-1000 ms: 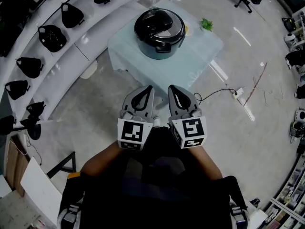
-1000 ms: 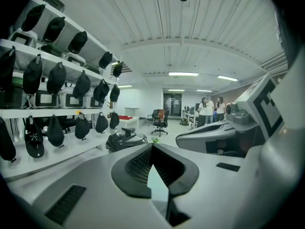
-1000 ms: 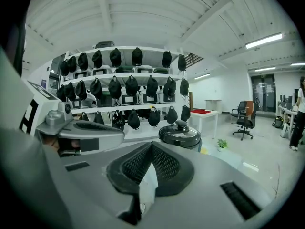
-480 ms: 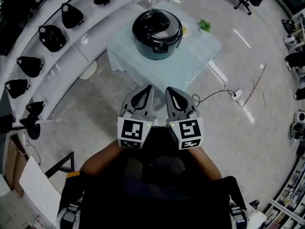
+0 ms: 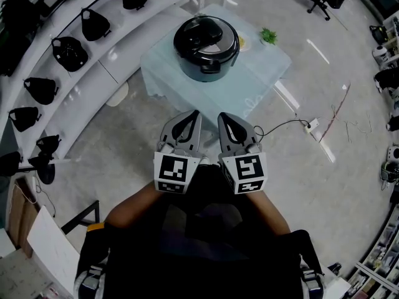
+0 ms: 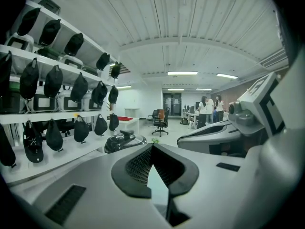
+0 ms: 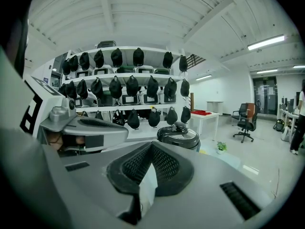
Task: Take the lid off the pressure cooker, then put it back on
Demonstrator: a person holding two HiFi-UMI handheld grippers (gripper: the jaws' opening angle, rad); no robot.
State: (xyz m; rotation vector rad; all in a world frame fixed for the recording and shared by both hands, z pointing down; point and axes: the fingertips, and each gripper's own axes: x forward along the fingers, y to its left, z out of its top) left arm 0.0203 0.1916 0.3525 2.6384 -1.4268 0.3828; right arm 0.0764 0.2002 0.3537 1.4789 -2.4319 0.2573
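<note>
Fingers point(image 6: 131, 172) of left gripper point(image 5: 196, 114), right gripper point(image 5: 222, 116) stay closed, empty; pressure cooker point(image 5: 206, 41) untouched.

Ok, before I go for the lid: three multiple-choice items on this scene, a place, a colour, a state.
1. Where is the green plant?
A. On the tablecloth, right of the cooker in the head view.
B. On the floor.
C. On a shelf.
2. What colour is the tablecloth?
A. Red.
B. Pale blue-green.
C. Black.
3. The lid is:
A. beside the cooker.
B. on the cooker.
C. in a gripper.
Answers: 1 A, it stands near the cloth's far edge; 2 B, the cloth looks pale blue-green; 3 B, it caps the cooker.
</note>
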